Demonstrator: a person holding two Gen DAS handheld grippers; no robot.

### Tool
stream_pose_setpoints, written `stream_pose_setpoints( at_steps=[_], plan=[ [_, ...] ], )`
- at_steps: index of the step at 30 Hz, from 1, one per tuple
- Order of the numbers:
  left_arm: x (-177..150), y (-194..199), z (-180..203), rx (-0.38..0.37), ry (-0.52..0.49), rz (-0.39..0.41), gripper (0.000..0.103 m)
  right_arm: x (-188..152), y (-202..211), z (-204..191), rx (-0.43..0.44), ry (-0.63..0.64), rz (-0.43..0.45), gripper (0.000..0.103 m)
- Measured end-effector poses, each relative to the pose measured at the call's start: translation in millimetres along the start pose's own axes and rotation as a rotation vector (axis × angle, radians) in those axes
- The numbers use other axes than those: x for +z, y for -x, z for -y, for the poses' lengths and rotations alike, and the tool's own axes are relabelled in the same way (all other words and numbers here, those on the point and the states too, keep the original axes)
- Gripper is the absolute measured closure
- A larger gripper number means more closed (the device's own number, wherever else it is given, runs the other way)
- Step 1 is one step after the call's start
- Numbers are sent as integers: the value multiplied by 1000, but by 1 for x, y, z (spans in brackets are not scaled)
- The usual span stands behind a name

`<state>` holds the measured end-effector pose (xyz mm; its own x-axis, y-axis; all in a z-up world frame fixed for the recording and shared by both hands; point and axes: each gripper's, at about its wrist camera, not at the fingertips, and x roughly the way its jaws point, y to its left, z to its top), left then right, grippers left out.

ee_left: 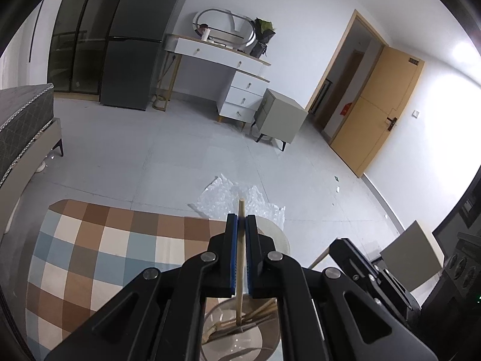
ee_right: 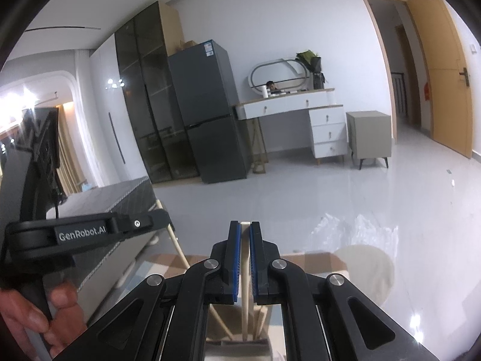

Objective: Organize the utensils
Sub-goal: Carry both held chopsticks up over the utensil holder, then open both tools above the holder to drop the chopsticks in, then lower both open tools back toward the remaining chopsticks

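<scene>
Black linkage arms fill the bottom of both wrist views.

Left gripper (ee_left: 241,219): blue-padded jaws pressed together on a thin wooden chopstick (ee_left: 239,258). Stick stands nearly upright between the pads; its top pokes out above the fingertips, its lower end reaches down into a clear glass container (ee_left: 231,343) directly below the gripper. More wooden sticks (ee_left: 258,310) lie slanted inside that container, leaning toward its right side.

Right gripper (ee_right: 245,224): jaws likewise pinched on a pale flat-ended utensil handle (ee_right: 245,270), held upright, top level with the fingertips. Below the jaws the handle runs down among other pale sticks (ee_right: 261,319); what holds them is hidden by the gripper body.

Left gripper body, marked "GenRobot.AI", shows at the left edge of the right wrist view, with the person's hand (ee_right: 33,316) wrapped on its grip. Right gripper's body (ee_left: 369,273) shows just right of the left one in the left wrist view.

Surroundings: checked cloth (ee_left: 99,255) in brown, blue and cream covers the table under the container. Crumpled clear plastic wrap (ee_left: 234,198) lies on the grey floor beyond the table edge. Round pale stool (ee_right: 369,267) stands near it. Far wall: dark fridge (ee_right: 207,111), white dressing table (ee_right: 294,105) with oval mirror, grey bedside cabinet (ee_right: 369,135), open wooden door (ee_right: 442,72).
</scene>
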<state>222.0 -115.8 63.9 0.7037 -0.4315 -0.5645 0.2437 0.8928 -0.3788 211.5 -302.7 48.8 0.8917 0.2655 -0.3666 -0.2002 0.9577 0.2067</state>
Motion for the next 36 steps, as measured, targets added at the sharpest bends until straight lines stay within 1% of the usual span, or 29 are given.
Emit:
stream_pose_setpoints(
  at_steps=[7, 11, 16, 17, 18, 19, 20, 21, 22, 23, 24, 26, 28, 29, 30, 32, 34, 36],
  plan=[
    [-12, 2, 5, -24, -43, -70, 103, -11, 0, 3, 0, -17, -67, 98],
    [-18, -1, 8, -47, -57, -161, 103, -16, 3, 6, 2, -37, -98, 95],
    [-19, 6, 4, -48, -27, -225, 101, -19, 15, 12, 6, -86, -114, 95],
    [-19, 10, 5, -55, -24, -232, 96, -20, 18, 12, 3, -91, -114, 94],
    [-20, 13, 6, -53, -29, -233, 84, -20, 21, 13, 0, -96, -114, 94],
    [-20, 19, 9, -43, -40, -228, 75, -20, 26, 14, -1, -103, -112, 94],
    [-21, 25, 10, -39, -45, -219, 63, -21, 29, 13, -4, -106, -111, 91],
    [-21, 30, 11, -43, -45, -204, 60, -21, 34, 14, -9, -111, -111, 88],
    [-21, 38, 12, -44, -47, -188, 60, -21, 39, 14, -13, -117, -109, 86],
    [-21, 45, 13, -30, -52, -180, 58, -22, 43, 14, -15, -121, -106, 82],
    [-21, 49, 13, -17, -52, -176, 53, -21, 50, 14, -17, -127, -97, 80],
    [-22, 62, 11, -2, -35, -159, 49, -22, 60, 11, -23, -128, -87, 78],
    [-23, 74, 10, 12, -30, -144, 46, -20, 72, 7, -25, -126, -77, 68],
    [-24, 81, 10, 26, -34, -142, 46, -20, 76, 5, -23, -126, -74, 57],
    [-24, 84, 9, 34, -37, -139, 45, -20, 80, 2, -20, -125, -71, 53],
    [-28, 95, 10, 55, -42, -127, 44, -20, 91, -4, -14, -113, -55, 53],
    [-31, 105, 9, 70, -42, -113, 39, -22, 101, -13, -14, -101, -46, 49],
    [-35, 114, 8, 87, -42, -92, 31, -23, 107, -18, -10, -97, -40, 45]
  ],
)
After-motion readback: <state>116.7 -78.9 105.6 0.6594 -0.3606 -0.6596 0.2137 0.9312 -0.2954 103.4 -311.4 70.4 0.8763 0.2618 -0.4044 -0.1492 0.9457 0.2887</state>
